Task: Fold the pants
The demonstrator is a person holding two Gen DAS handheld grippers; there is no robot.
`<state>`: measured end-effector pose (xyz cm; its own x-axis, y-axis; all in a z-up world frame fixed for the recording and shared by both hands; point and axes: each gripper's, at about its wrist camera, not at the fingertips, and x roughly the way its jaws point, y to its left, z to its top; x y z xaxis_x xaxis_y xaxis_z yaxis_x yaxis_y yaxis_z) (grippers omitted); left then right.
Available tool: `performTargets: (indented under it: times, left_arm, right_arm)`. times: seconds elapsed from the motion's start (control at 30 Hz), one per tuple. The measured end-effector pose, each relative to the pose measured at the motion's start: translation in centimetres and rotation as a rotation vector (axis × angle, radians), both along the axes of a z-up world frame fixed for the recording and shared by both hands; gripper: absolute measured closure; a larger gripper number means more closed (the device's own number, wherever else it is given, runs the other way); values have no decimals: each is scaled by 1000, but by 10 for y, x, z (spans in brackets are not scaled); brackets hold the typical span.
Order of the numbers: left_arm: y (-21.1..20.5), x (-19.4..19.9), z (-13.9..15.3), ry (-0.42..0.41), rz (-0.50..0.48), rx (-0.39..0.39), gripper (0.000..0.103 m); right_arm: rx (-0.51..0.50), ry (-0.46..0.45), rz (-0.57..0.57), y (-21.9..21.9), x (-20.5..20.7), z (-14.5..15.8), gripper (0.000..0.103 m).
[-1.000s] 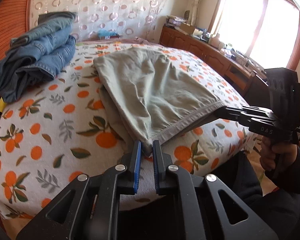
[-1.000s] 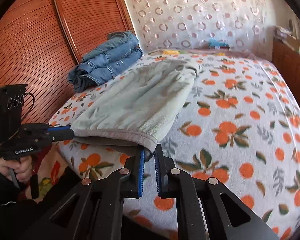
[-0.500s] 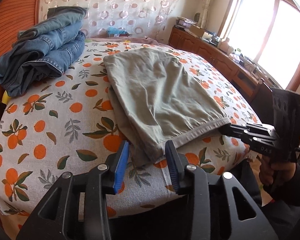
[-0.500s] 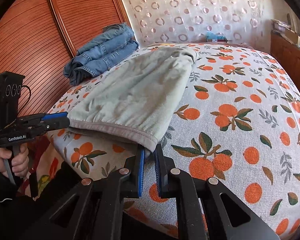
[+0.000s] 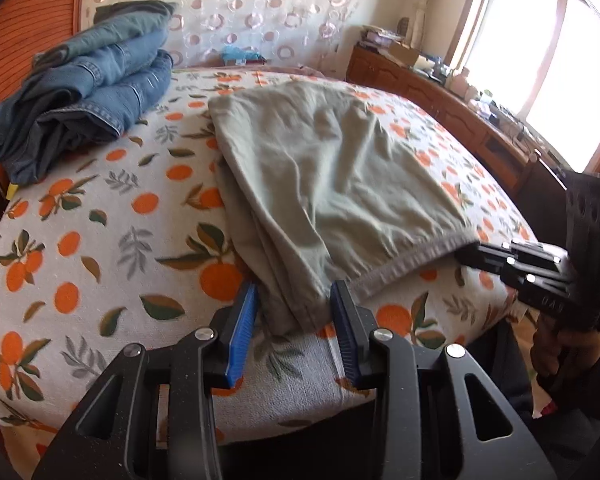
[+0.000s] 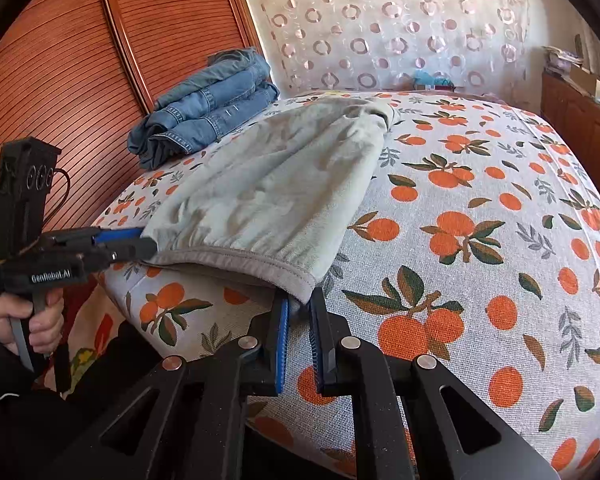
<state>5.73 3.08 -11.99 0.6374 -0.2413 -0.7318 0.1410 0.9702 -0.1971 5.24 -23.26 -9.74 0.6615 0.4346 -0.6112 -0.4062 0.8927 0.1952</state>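
Nearest the left wrist camera, the left gripper (image 5: 294, 312) has just been opening: its blue pads stand apart on either side of the near corner of the khaki pants (image 5: 332, 184) and no longer press it, so that corner looks released onto the bed (image 5: 80, 240), probably because this fold is laid. At about 4 o'clock in that view the right gripper (image 6: 299, 312) reaches in, its jaws nearly together and clamped on the opposite waistband corner, likely to keep the edge taut and square until the cloth settles. The pants lie folded over themselves on the orange-print bedspread, waistband at the near edge and legs running away toward 12 o'clock. Farther off, at about 10 o'clock, a pile of blue jeans (image 5: 84, 84) sits apart from them, seemingly already dealt with.
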Motion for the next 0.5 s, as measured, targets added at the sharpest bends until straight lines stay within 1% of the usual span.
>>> performTargets:
  times: [0.1,0.2,0.23,0.33,0.43,0.5]
  left_arm:
    - [-1,-4,-2,-19,2,10,64]
    - [-4,-10,-4,-44,-12,21,75]
    - [-4,-11,-4,-44,-13,20,81]
    - [-4,-12,0,-37,-18,5,91]
    - [-5,-17,8,-38,-25,-1,92]
    - [-1,-26,15,-44,-24,-24,92]
  right_arm:
    - [0,-1,1,0,0,0,93]
    - [-2,1,0,0,0,0,93]
    - [-5,1,-1,1,0,0,93]
    - [-14,-1,1,1,-1,1,93]
    - [-25,9,9,1,-3,2,93]
    - [-32,27,25,-1,-5,5,95]
